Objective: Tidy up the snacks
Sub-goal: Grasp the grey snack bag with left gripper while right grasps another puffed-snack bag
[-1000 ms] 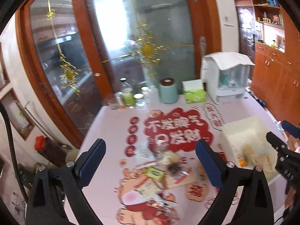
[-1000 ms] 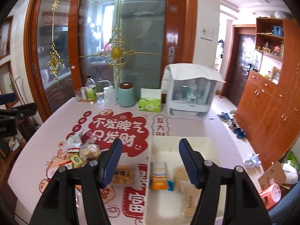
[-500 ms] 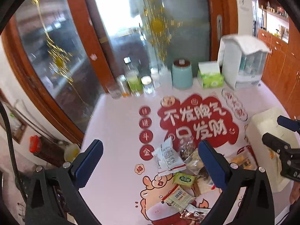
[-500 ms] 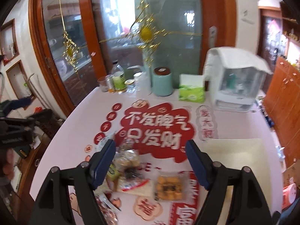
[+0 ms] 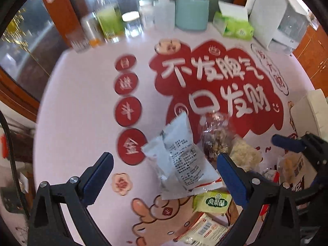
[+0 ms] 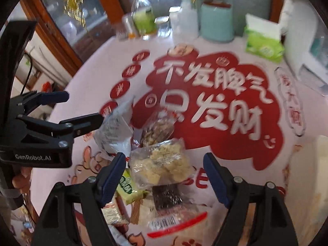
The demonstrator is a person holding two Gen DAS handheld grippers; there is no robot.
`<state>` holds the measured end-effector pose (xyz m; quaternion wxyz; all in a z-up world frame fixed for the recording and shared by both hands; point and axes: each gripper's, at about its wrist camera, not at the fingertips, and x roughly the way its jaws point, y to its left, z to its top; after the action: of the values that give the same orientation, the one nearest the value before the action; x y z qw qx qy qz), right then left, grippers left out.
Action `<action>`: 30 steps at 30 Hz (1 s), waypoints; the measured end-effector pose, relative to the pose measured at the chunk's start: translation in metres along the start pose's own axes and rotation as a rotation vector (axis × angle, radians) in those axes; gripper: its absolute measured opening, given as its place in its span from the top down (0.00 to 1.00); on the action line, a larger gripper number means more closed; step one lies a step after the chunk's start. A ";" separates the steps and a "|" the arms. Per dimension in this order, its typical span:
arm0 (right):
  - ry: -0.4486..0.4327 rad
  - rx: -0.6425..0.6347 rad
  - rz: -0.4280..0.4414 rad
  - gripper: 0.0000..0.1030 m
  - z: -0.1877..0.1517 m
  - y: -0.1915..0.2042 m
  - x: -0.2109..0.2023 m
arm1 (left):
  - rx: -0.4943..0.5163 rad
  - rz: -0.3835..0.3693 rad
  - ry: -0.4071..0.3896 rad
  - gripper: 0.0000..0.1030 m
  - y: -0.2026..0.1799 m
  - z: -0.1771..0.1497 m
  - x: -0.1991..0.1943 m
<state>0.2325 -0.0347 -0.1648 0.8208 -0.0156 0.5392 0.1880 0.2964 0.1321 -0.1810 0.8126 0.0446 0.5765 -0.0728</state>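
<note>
Now you have dropped both grippers from a high view to just over the snack pile. Your right gripper point(image 6: 164, 171) gapes empty around the clear bag of pale crumbly biscuits point(image 6: 162, 164); your left gripper point(image 5: 164, 176), equally wide and empty, straddles the white printed pouch point(image 5: 180, 160). Far right waits the cream plastic bin point(image 5: 311, 110).

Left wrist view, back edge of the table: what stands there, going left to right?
Bottle of green drink → teal canister → green tissue box → white appliance. The small clear jars between bottle and canister are blurred and overlap, so I leave them out.
</note>
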 end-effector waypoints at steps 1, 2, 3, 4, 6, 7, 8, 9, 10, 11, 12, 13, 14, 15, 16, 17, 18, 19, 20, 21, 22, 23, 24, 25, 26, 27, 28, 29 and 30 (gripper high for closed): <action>0.020 -0.013 -0.005 0.24 -0.001 0.002 0.010 | -0.012 -0.018 0.017 0.04 0.001 0.001 0.008; 0.037 -0.021 -0.010 0.24 -0.002 0.003 0.018 | -0.030 -0.044 0.041 0.04 0.003 0.001 0.018; 0.054 -0.027 -0.013 0.24 -0.003 0.004 0.024 | -0.041 -0.056 0.055 0.04 0.004 0.001 0.024; 0.072 -0.032 -0.016 0.24 -0.005 0.004 0.031 | -0.051 -0.067 0.067 0.04 0.005 0.001 0.030; 0.093 -0.036 -0.011 0.24 -0.008 0.003 0.040 | -0.070 -0.084 0.092 0.06 0.007 0.001 0.043; 0.097 -0.027 0.005 0.24 -0.009 0.002 0.043 | -0.076 -0.089 0.101 0.08 0.007 0.000 0.046; 0.098 -0.012 0.020 0.24 -0.009 0.000 0.044 | -0.081 -0.092 0.113 0.10 0.008 -0.001 0.051; 0.099 -0.003 0.029 0.24 -0.008 -0.001 0.046 | -0.086 -0.100 0.125 0.11 0.007 -0.002 0.056; 0.102 0.008 0.040 0.24 -0.006 -0.002 0.050 | -0.092 -0.109 0.134 0.14 0.008 -0.003 0.059; 0.106 0.014 0.049 0.24 -0.005 -0.003 0.052 | -0.100 -0.119 0.142 0.16 0.008 -0.004 0.062; 0.109 0.017 0.057 0.24 -0.005 -0.003 0.054 | -0.112 -0.129 0.145 0.17 0.009 -0.005 0.065; 0.116 0.018 0.067 0.24 -0.005 -0.003 0.057 | -0.122 -0.140 0.147 0.24 0.010 -0.005 0.066; 0.121 0.017 0.075 0.24 -0.005 -0.001 0.059 | -0.131 -0.153 0.151 0.30 0.011 -0.006 0.067; 0.124 0.010 0.077 0.24 -0.006 0.001 0.061 | -0.142 -0.168 0.154 0.32 0.012 -0.007 0.068; 0.110 -0.004 0.069 0.26 -0.006 0.004 0.061 | -0.147 -0.171 0.149 0.35 0.012 -0.007 0.068; 0.110 -0.017 0.080 0.34 -0.007 0.007 0.061 | -0.146 -0.163 0.138 0.41 0.012 -0.008 0.067; 0.107 -0.022 0.081 0.36 -0.008 0.009 0.059 | -0.135 -0.144 0.126 0.45 0.011 -0.010 0.065; 0.105 -0.025 0.071 0.38 -0.009 0.011 0.058 | -0.130 -0.137 0.120 0.50 0.011 -0.011 0.063; 0.102 -0.027 0.068 0.41 -0.010 0.011 0.056 | -0.131 -0.132 0.114 0.55 0.011 -0.013 0.061; 0.095 -0.029 0.069 0.44 -0.010 0.012 0.054 | -0.133 -0.130 0.105 0.56 0.011 -0.015 0.058; 0.093 -0.030 0.065 0.45 -0.011 0.013 0.051 | -0.135 -0.125 0.099 0.57 0.011 -0.017 0.055; 0.092 -0.030 0.059 0.46 -0.012 0.015 0.049 | -0.136 -0.119 0.090 0.58 0.012 -0.019 0.051; 0.085 -0.032 0.055 0.48 -0.014 0.016 0.045 | -0.134 -0.110 0.075 0.58 0.010 -0.022 0.046; 0.077 -0.035 0.051 0.49 -0.016 0.018 0.042 | -0.133 -0.107 0.068 0.58 0.009 -0.023 0.042; 0.069 -0.035 0.049 0.49 -0.017 0.019 0.038 | -0.131 -0.103 0.058 0.58 0.009 -0.024 0.036; 0.058 -0.032 0.049 0.49 -0.020 0.020 0.033 | -0.128 -0.097 0.044 0.58 0.007 -0.026 0.029; 0.048 -0.030 0.051 0.49 -0.022 0.020 0.030 | -0.124 -0.093 0.032 0.59 0.006 -0.027 0.023; 0.036 -0.028 0.051 0.49 -0.024 0.021 0.026 | -0.115 -0.087 0.014 0.59 0.002 -0.029 0.013; 0.025 -0.028 0.052 0.49 -0.027 0.022 0.020 | -0.109 -0.080 0.003 0.59 0.000 -0.030 0.007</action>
<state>0.2089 -0.0145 -0.1900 0.8085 -0.0157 0.5470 0.2167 0.2705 0.1364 -0.1980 0.8095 -0.0227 0.5821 -0.0737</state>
